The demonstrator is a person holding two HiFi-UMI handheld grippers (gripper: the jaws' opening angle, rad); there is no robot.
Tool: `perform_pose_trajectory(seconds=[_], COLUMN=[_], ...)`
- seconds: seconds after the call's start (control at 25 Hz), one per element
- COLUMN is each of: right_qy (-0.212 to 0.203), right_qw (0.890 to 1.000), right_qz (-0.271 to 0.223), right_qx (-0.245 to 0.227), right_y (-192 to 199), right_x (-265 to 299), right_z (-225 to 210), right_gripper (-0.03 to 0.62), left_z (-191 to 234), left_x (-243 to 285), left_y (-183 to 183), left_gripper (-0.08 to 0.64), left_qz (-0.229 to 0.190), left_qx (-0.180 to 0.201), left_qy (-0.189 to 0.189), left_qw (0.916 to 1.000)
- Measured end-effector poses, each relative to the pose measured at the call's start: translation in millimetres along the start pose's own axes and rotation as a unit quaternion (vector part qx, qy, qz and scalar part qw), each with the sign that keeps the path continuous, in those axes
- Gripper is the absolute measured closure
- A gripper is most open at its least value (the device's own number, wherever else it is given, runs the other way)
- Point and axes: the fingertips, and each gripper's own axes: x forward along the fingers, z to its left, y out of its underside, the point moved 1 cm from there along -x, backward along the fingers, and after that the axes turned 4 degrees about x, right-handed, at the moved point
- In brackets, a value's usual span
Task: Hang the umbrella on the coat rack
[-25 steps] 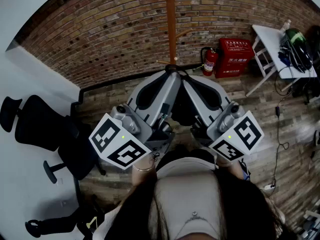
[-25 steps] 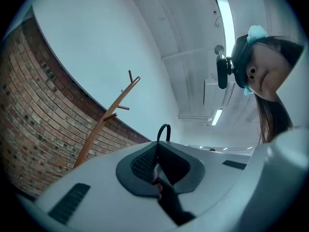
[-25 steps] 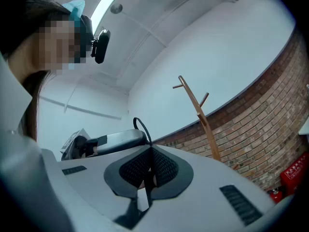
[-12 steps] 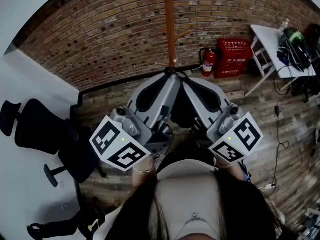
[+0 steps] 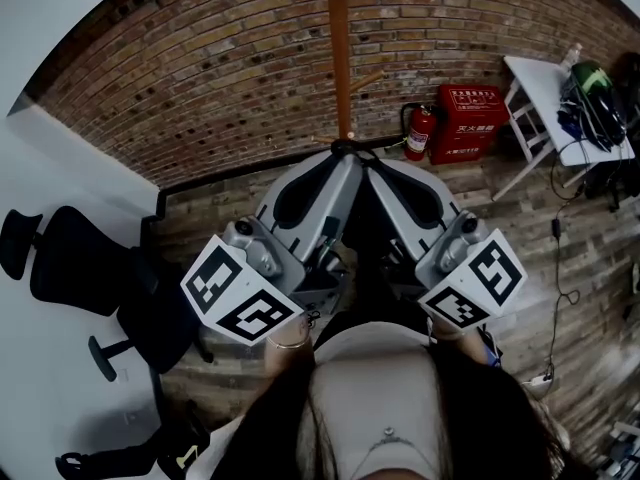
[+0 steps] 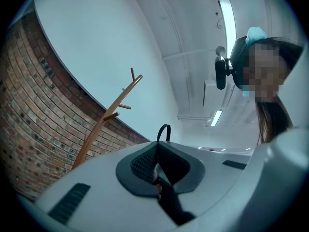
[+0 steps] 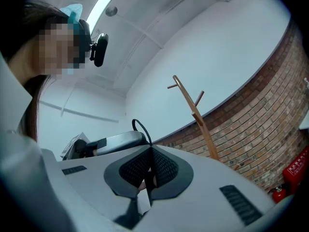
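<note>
Barely shifted since a second ago, left gripper point(image 6: 155, 166) and right gripper point(image 7: 148, 170) pinch the umbrella point(image 6: 171, 200) in shut jaws, level with each other – its strap loop point(image 6: 164, 125) upright, just short of the coat rack point(image 5: 340, 58), pegs higher

- Your left gripper point(image 5: 336, 154) and right gripper point(image 5: 360, 158) are both out in front of your chest. They're angled in like a V, and the tips meet just under the coat rack point(image 5: 340, 58) pole in the head view.
- Left jaws are pressed together on the umbrella strap point(image 6: 164, 131), and its loop pokes out past the tips.
- Right jaws are the same, closed tight on that strap.
- The marker cubes sit back by your body, one on each side of the pole line.
- Your hands are mostly hidden under the cubes, and only your left wrist point(image 5: 287, 336) peeks out.
</note>
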Motion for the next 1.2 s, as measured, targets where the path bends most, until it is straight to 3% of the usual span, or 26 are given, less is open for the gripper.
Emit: perform_pose_trajectory(seconds=[1.2], right_qy=[-0.021], right_qw=[0.999], right_qz=[-0.031], right_qx=[0.018], right_y=[-22], right_x=[71], right_z=[-82], right_gripper=[0.557], left_z=[78], left_x=[75], left_y=[-18], left_gripper=[0.551], left_qz=[-0.004], left_qx=[0.022], left_qy=[0.017], left_qw=[0.9996])
